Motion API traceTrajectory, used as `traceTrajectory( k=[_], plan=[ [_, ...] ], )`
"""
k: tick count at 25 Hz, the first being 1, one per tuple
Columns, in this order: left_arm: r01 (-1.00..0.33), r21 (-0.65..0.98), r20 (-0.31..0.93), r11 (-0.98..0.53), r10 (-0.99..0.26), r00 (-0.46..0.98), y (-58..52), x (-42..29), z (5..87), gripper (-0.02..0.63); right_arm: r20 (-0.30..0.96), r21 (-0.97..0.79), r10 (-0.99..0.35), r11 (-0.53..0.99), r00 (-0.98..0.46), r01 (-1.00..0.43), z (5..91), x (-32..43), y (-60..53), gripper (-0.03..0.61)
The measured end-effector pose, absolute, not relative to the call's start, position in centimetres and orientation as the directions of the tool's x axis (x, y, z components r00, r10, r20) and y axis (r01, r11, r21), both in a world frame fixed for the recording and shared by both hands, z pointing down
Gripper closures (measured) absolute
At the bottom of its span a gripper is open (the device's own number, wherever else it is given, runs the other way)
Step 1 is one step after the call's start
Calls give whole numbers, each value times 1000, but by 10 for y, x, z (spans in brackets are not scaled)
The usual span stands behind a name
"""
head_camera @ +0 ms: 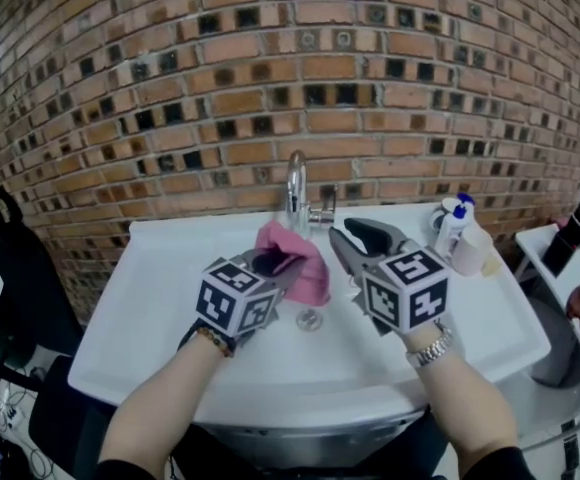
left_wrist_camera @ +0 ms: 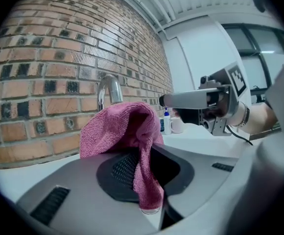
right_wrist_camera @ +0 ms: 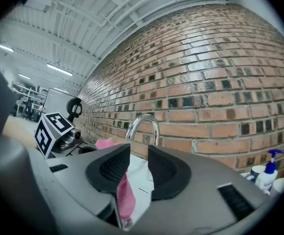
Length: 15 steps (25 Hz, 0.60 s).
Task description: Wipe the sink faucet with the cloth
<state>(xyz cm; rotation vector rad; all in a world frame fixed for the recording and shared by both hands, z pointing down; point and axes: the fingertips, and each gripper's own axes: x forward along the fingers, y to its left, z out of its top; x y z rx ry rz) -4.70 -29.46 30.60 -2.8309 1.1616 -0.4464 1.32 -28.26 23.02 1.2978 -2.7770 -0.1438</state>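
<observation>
The left tongs (head_camera: 282, 266) were clamped on a pink cloth (head_camera: 308, 273), which bunched up over the jaws and hung down between them. It sat above the white sink (head_camera: 160, 308), just in front of the chrome faucet (head_camera: 296, 183); whether cloth met faucet could not be told. Further right, the right tongs (head_camera: 355, 236) stood narrowly apart with nothing between them, near a spray bottle (head_camera: 453, 226) at the sink's back corner

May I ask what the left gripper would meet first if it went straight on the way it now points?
Most likely the curved chrome faucet, right behind the pink terry cloth clamped in the left gripper; the cloth would touch it first. Depth is uncertain, though.
</observation>
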Motion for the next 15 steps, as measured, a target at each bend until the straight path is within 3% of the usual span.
traceTrajectory(
  k=[15],
  plan=[
    [-729, -95, 119, -677, -735, 667, -183, -71, 279, 557, -65, 127, -808, 576, -586, -808, 229, 10, -174, 541]
  ],
)
